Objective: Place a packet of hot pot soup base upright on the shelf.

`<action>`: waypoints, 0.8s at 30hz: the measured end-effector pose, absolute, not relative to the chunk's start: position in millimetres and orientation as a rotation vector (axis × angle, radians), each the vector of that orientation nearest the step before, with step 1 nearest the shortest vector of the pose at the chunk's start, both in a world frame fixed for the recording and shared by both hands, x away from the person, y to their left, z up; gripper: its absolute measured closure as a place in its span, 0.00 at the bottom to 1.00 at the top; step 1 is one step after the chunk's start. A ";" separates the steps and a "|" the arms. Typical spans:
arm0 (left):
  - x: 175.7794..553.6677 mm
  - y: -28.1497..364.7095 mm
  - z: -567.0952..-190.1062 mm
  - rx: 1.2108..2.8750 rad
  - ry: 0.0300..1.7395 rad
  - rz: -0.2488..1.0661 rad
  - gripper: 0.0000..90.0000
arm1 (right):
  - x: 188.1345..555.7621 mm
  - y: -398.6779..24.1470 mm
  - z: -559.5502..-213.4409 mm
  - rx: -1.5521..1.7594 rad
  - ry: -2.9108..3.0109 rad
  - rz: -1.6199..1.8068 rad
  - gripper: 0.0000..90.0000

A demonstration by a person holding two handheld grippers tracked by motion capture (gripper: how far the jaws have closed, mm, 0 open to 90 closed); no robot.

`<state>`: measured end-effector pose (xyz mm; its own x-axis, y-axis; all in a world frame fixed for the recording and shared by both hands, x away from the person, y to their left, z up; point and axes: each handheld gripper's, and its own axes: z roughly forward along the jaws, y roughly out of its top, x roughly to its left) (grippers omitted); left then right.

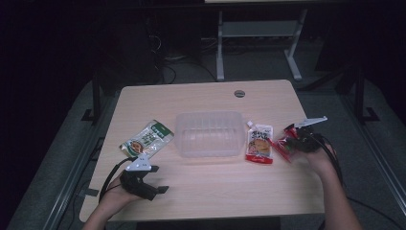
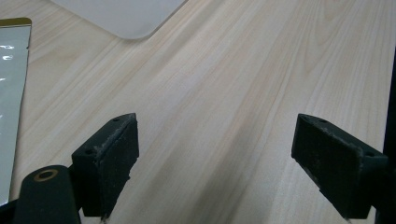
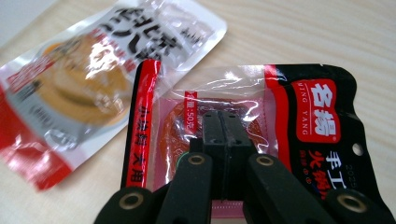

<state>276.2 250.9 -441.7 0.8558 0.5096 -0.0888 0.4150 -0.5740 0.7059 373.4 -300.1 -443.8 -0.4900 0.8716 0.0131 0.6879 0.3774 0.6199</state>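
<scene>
At the left, near the front edge of the pale wood surface (image 1: 201,191), the left gripper (image 1: 155,190) sits low in the person's left hand (image 1: 115,196). Its jaws are wide apart, with nothing between them but bare wood. Just past it lies a green food pouch (image 1: 146,139), flat on the surface and tilted. In the left gripper view, a shiny strip of this pouch (image 2: 9,107) shows at the left edge.

In the middle stands a clear plastic box (image 1: 209,134) with its open side up. One rounded corner of it (image 2: 121,16) shows at the top of the left gripper view.

Just to the right of the box lies a white and red pouch (image 1: 260,143) with a picture of food on it. In the right gripper view this pouch (image 3: 70,93) lies flat on the wood.

At the right, the right gripper (image 1: 293,143) has its jaws pressed together on a red and black packet (image 1: 283,146). The packet (image 3: 308,121) has a clear window with something orange inside, and its edge lies over the white and red pouch. Whether the packet rests on the surface or is lifted a little, I cannot tell.
</scene>
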 end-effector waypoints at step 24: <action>274.3 246.9 -442.2 2.275 0.655 0.143 0.16 | 342.2 -300.4 -433.1 1.333 2.330 0.812 1.00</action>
<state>274.3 246.9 -442.2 0.8626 0.4972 -0.0929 0.4133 -0.5871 0.6960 342.2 -300.4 -433.1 -0.5046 0.8633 -0.0073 0.6719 0.3980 0.6246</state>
